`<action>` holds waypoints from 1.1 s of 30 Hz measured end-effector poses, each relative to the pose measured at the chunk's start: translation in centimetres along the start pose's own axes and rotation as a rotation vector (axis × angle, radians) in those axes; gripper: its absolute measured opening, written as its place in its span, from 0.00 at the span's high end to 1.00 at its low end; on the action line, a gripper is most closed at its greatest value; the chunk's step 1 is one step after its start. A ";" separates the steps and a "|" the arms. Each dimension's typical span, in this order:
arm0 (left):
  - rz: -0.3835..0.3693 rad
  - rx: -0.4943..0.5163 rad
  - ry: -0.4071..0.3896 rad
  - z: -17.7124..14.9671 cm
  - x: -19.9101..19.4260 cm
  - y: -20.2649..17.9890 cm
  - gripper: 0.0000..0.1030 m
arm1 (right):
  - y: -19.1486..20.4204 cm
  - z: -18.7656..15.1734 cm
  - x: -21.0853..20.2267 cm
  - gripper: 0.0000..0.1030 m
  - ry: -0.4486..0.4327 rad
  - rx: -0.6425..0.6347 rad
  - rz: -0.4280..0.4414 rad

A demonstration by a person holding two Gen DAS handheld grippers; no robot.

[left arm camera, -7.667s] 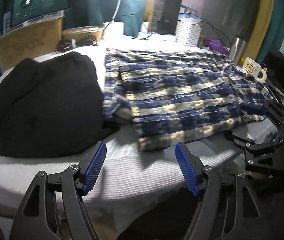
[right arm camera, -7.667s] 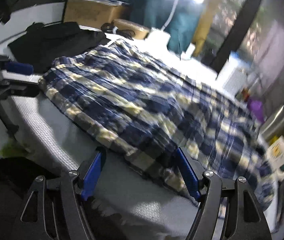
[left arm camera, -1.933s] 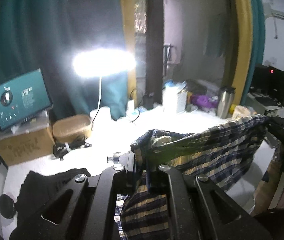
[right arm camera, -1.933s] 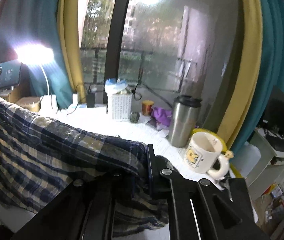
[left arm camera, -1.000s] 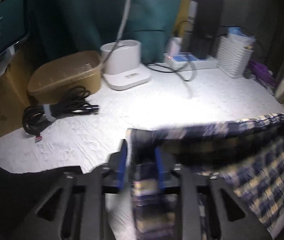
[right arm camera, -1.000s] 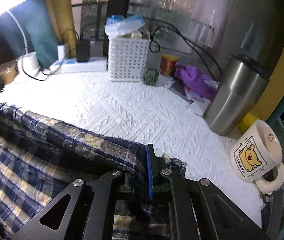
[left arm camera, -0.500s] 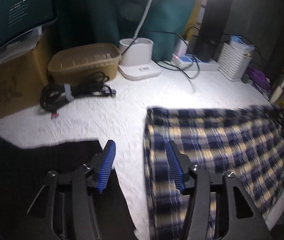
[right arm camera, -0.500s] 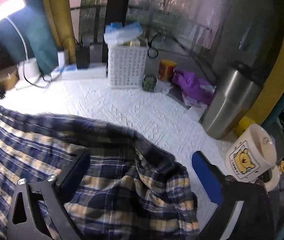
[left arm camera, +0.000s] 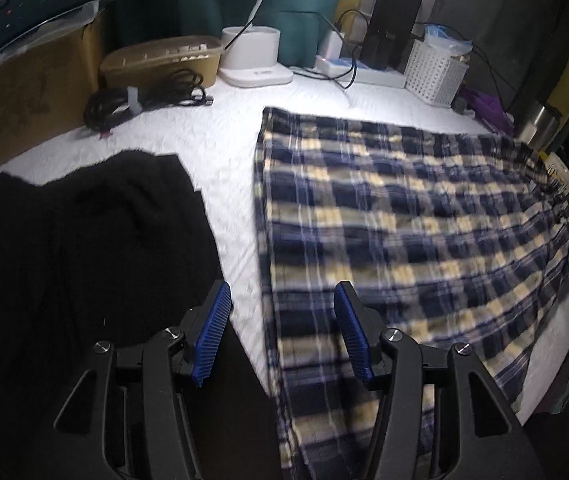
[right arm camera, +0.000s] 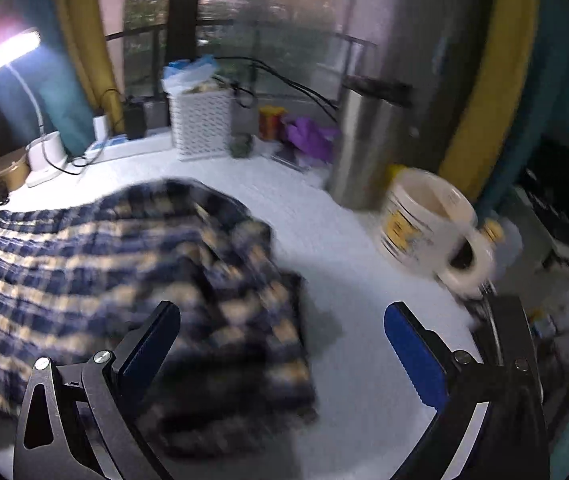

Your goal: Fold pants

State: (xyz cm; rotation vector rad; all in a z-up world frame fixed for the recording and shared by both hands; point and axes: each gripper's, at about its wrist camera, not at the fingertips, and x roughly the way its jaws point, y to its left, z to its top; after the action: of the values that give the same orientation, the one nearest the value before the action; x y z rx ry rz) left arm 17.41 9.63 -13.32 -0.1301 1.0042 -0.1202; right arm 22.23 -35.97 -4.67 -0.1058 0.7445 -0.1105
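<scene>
Both grippers have let go of the plaid pants (left arm camera: 404,216) since a second ago, when each was clamped on a lifted edge; the cloth now lies spread flat across the white table cover (left arm camera: 228,184), filling its middle and right part and reaching the near edge. On the cover's left lies a black garment (left arm camera: 76,248), apart from the pants with a strip of white between them. The left gripper (left arm camera: 282,334) hovers low over the near edge, pointing forward and slightly down, its jaws spread wide; one blue pad sits above the black garment's edge, the other over the pants' left border, neither pinching anything. The right gripper (right arm camera: 280,348) hangs over the pants' bunched right end, tilted, jaws spread wider and empty. Beyond that end stand a steel tumbler (right arm camera: 368,148) and, just beside it, a cream mug (right arm camera: 424,220). That view is motion-blurred. A white basket (right arm camera: 200,124) stands farther back.
</scene>
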 end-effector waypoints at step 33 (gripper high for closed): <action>0.098 0.063 -0.060 -2.0 -3.8 -2.8 0.96 | -4.3 -4.4 -2.9 0.94 -0.035 0.089 0.297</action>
State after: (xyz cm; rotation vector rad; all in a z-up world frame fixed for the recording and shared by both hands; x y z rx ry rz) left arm 13.63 7.38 -10.75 -0.0268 0.9439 -0.0585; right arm 16.87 -40.02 -5.32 0.0881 0.7115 0.1408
